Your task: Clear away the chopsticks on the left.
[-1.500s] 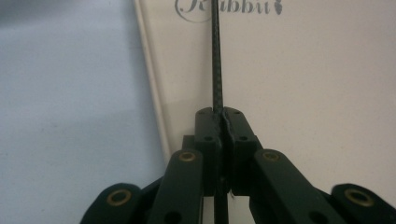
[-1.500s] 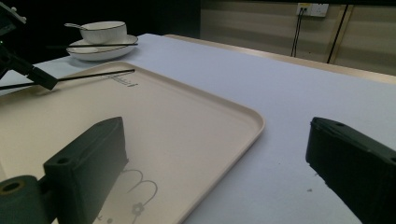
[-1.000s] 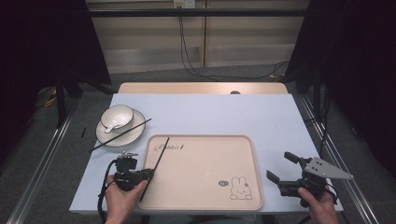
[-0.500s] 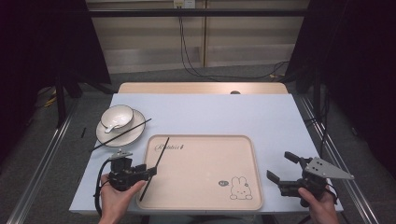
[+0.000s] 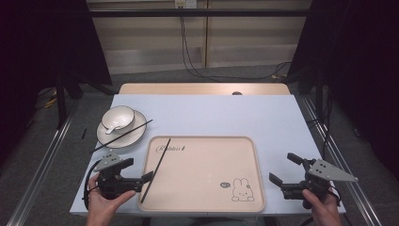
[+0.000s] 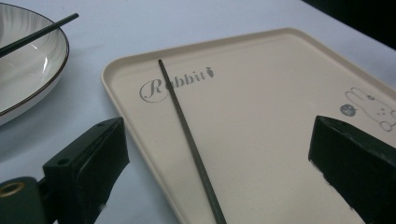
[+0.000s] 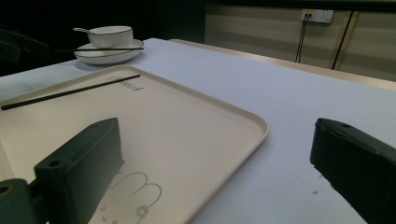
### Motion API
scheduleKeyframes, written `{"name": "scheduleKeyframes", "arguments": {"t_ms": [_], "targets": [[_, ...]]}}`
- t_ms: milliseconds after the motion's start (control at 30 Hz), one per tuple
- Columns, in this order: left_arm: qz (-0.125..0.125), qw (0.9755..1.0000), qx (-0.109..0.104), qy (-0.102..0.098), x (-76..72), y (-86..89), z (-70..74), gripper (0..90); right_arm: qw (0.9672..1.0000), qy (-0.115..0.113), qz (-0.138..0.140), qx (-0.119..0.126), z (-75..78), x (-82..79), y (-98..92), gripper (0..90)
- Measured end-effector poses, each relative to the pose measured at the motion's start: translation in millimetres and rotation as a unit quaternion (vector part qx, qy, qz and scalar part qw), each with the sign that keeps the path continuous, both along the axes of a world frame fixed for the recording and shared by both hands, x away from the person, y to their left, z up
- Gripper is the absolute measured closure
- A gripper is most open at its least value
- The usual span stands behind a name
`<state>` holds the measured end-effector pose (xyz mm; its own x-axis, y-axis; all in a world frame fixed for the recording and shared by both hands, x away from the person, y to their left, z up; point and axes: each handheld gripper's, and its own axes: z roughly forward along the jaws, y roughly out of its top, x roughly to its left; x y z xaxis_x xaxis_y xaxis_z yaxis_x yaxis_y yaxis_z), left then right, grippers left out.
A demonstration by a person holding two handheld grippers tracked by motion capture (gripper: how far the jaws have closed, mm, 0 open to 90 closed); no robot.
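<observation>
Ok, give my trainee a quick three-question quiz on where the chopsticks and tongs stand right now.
1. True or false: the left tongs grip the chopstick on the tray.
2. Where does the other chopstick lie? A) across the plate B) on the tray C) on the floor
3. What sits in the bowl?

Key: 1 false, they stand open; 2 A; 3 a spoon.

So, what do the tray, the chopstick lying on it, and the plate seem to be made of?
Tray: probably matte beige plastic or melamine, with a printed rabbit and moulded rounded rim.
Chopstick: dark and thin with a dull surface; plastic or lacquered wood, I cannot tell which.
Plate: likely glazed ceramic, white and glossy with a dark rim line.
</observation>
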<state>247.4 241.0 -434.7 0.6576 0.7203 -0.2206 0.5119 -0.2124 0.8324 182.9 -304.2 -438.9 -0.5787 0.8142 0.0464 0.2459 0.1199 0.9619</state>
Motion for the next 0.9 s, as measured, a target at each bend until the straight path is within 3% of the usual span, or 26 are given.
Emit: {"name": "scheduleKeyframes", "arguments": {"t_ms": [167,333,567,767,900], "targets": [[-0.016,0.9998,-0.001,-0.007,-0.8,17.3,3.5,4.0,1.0000,0.001,0.000,0.000,-0.1,0.3,0.5,2.1],[-0.012,0.9997,-0.010,-0.017,2.8,35.8,10.2,2.7,1.0000,0.001,-0.001,0.000,-0.3,0.7,0.5,2.1],[-0.022,0.9990,0.006,-0.039,13.6,57.0,16.8,2.9,1.0000,0.001,-0.002,-0.001,-0.4,0.7,0.9,2.1],[-0.024,0.9988,-0.001,-0.042,19.9,79.0,23.7,3.7,1.0000,0.002,-0.003,-0.001,-0.6,1.2,0.4,2.1],[-0.032,0.9985,0.014,-0.043,27.1,93.5,25.7,5.7,1.0000,0.002,-0.004,-0.003,-0.5,1.0,0.9,2.2]]}}
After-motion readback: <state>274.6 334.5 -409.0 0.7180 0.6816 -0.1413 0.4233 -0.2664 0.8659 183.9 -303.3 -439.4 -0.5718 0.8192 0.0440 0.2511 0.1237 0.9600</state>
